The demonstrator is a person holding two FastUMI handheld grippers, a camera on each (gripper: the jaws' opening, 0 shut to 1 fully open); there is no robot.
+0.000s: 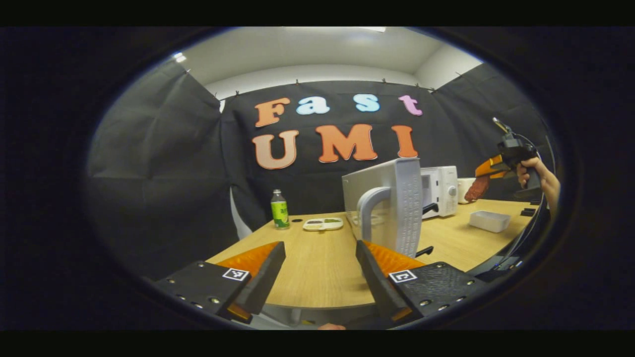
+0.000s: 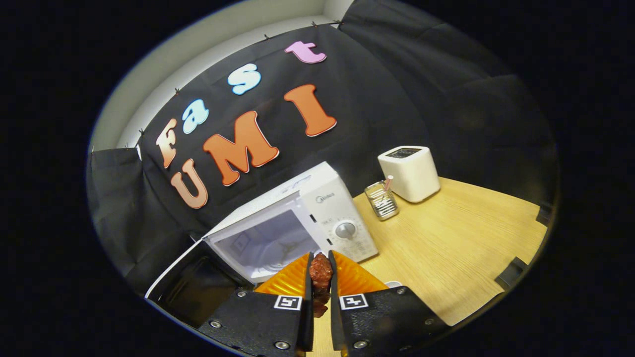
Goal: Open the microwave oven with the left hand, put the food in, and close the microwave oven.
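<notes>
The white microwave oven (image 2: pixel 297 218) stands open on the wooden table (image 2: pixel 446 248), its door (image 2: pixel 191 282) swung out to the left and its cavity (image 2: pixel 270 243) bare. My right gripper (image 2: pixel 320 263) is shut on a reddish-brown piece of food (image 2: pixel 320 275), held in front of the cavity. In the left gripper view the door (image 1: pixel 389 208) with its handle (image 1: pixel 369 210) stands edge-on just beyond my open left gripper (image 1: pixel 320 253), which holds nothing. The right gripper (image 1: pixel 488 173) with the food (image 1: pixel 477 189) hangs at the far right, held by a hand (image 1: pixel 538 173).
A white toaster (image 2: pixel 409 172) and a small glass jar (image 2: pixel 381 200) stand right of the microwave. A green bottle (image 1: pixel 280 209), a flat white dish (image 1: pixel 323 224) and a white tray (image 1: pixel 489 220) lie on the table (image 1: pixel 317 267).
</notes>
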